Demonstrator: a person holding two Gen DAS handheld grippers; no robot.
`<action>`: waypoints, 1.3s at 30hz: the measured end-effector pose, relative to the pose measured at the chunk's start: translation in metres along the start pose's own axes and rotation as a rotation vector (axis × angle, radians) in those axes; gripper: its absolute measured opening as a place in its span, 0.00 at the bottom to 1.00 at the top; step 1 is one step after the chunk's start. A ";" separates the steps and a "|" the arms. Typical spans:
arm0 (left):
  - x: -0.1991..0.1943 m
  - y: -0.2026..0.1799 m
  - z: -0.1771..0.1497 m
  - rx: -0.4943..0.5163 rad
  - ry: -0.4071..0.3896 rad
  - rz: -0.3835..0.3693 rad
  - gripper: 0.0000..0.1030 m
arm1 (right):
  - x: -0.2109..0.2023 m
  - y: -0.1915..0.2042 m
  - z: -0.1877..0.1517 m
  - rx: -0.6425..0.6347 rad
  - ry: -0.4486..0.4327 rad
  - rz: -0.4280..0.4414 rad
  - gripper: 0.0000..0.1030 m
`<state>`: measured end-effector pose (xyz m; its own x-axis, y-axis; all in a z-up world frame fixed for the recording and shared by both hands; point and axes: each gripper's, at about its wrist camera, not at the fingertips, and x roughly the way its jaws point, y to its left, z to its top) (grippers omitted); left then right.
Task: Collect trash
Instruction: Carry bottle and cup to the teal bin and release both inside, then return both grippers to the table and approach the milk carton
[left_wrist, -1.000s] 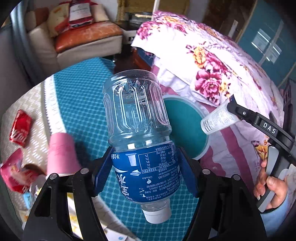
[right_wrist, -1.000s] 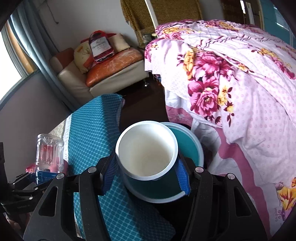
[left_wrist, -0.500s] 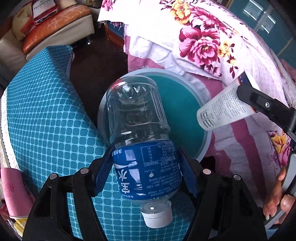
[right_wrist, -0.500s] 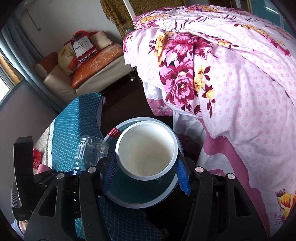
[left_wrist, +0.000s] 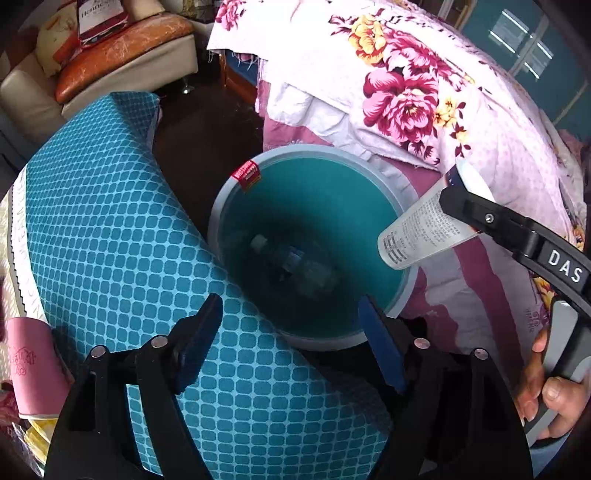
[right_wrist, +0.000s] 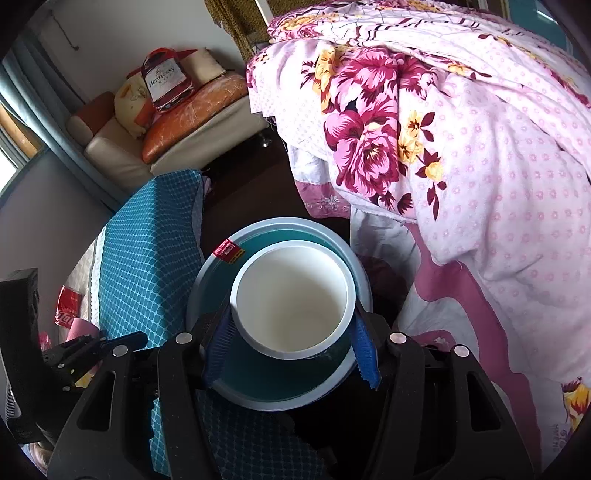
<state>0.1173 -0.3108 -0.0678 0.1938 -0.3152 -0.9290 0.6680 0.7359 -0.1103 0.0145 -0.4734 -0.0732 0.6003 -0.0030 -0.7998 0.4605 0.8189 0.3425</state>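
The left gripper (left_wrist: 290, 343) has its jaws wide apart, w/ nothing between them; its blue pads (left_wrist: 199, 341) frame the near rim of the teal bin (left_wrist: 221, 206). The bin stands on the dark floor, between the teal patterned cloth (left_wrist: 110, 240) on the left and the floral bedding (left_wrist: 424, 92) on the right. Inside the bin, at the bottom, lies a plastic bottle (left_wrist: 291, 258) w/ white cap and blue label, on its side; the view there is dark and a bit blurred. A red sticker (left_wrist: 246, 175) sits on the far-left rim of the bin.

The right gripper (right_wrist: 291, 349) is closed on a white paper cup (right_wrist: 291, 299), one blue pad on each side of the cup wall. In the right wrist view the cup mouth faces the camera and the inside looks plain white. The cup is held above the bin (right_wrist: 280, 395), over its opening; in the left wrist view the cup (left_wrist: 424, 229) is tilted, w/ printed text on its side, over the right rim.

A person's hand (left_wrist: 543, 391) holds the handle of the right gripper, at the near right. Far left there is a sofa (right_wrist: 122, 147) w/ orange cushion, and a Hennessy bag (right_wrist: 164, 79) on it. Near left on the cloth edge lies a red wrapper (right_wrist: 68, 306) and a pink item (left_wrist: 29, 354).
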 end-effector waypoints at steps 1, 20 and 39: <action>-0.005 0.003 -0.002 -0.003 -0.016 0.004 0.81 | 0.000 0.001 0.000 -0.001 0.003 0.000 0.53; -0.080 0.058 -0.080 -0.176 -0.115 -0.032 0.86 | -0.023 0.051 -0.016 -0.053 0.044 0.020 0.74; -0.148 0.141 -0.216 -0.403 -0.198 0.032 0.86 | -0.056 0.180 -0.097 -0.349 0.153 0.070 0.80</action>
<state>0.0278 -0.0305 -0.0223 0.3698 -0.3685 -0.8529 0.3339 0.9094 -0.2482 0.0006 -0.2703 -0.0141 0.5052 0.1237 -0.8541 0.1564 0.9602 0.2315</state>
